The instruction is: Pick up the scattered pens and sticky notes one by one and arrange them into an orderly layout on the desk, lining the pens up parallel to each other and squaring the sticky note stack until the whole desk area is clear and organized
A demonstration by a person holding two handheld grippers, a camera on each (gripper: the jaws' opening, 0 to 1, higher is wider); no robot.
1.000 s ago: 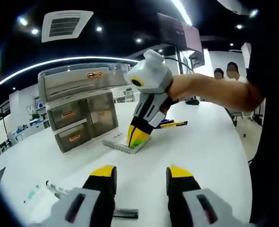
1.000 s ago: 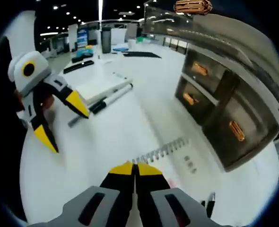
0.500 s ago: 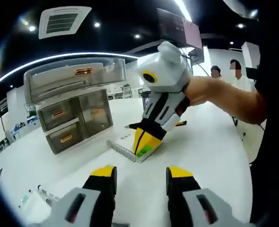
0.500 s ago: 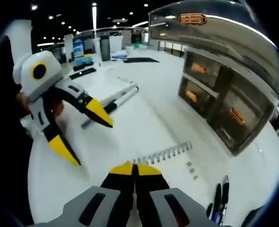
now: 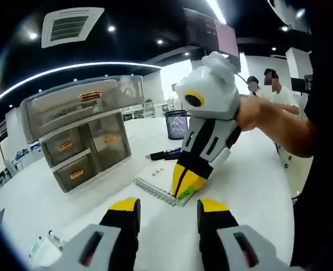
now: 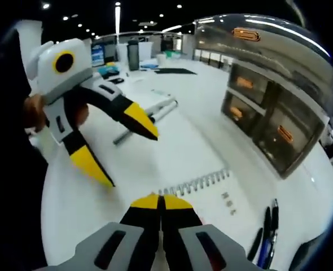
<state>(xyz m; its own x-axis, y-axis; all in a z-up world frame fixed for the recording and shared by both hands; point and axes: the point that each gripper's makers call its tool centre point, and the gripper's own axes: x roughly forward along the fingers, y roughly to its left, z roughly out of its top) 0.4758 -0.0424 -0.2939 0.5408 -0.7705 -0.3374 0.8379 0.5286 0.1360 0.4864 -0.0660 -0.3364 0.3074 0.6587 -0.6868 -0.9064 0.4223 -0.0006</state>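
Note:
My right gripper (image 6: 162, 201) is shut on the near edge of a white spiral-bound pad (image 6: 199, 182) lying on the white desk (image 6: 172, 152). In the left gripper view the same right gripper (image 5: 182, 191) comes in from the right, held by a hand, tips pinched on the pad (image 5: 154, 189) where a green slip shows. My left gripper (image 5: 169, 208) is open and holds nothing; in the right gripper view the left gripper (image 6: 132, 160) hovers left of the pad. Two markers (image 6: 149, 116) lie side by side beyond it. Dark pens (image 6: 267, 232) lie at the lower right, also pens (image 5: 166, 153) behind the pad.
A grey drawer unit (image 5: 80, 135) with copper handles stands on the desk, close to the pad (image 6: 274, 113). Small white bits (image 6: 228, 197) lie beside the spiral. A mesh bin (image 5: 176, 123) stands further back. Markers (image 5: 47, 244) lie at the near left. People stand in the background.
The right gripper stays shut on the pad; gripper and pad now sit nearer my left jaws. The dark pens have come into the right gripper view. The left gripper stays open.

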